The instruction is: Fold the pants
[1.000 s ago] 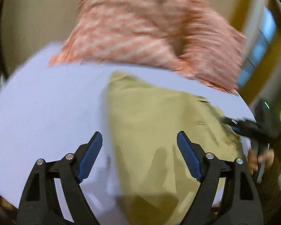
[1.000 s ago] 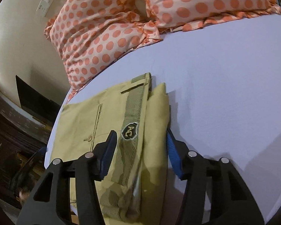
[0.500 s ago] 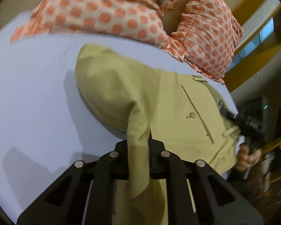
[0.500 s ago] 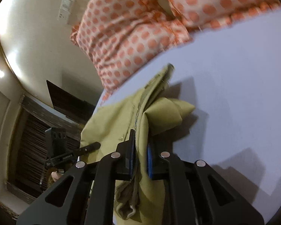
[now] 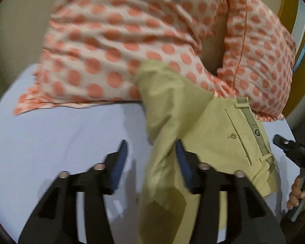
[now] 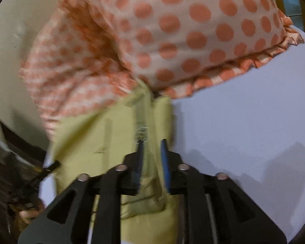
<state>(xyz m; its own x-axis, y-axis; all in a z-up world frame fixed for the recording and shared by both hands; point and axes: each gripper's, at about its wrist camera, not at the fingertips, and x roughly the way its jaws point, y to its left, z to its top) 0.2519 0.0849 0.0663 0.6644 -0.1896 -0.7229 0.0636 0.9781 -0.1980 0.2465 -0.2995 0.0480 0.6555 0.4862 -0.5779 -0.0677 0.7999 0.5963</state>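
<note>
A cream wall [image 5: 20,30] backs a bed whose pale lavender sheet [image 5: 61,134] lies smooth, with faint creases and the tools' shadows on it. Two white pillows with orange polka dots [image 5: 116,46] and frilled edges lean at the head of the bed; a yellow frame and a strip of window show at the far right of the left wrist view. The khaki pants [image 5: 213,134] lie folded on the sheet near the head of the bed, their top edge touching the pillows, with the back pocket button and the grey waistband facing up. The left tool [image 5: 150,160] is parted wide, with a fold of pants cloth running loose between its blue pads. The right tool [image 6: 151,158] stands narrowly parted astride the waistband edge, not clamping it.
</note>
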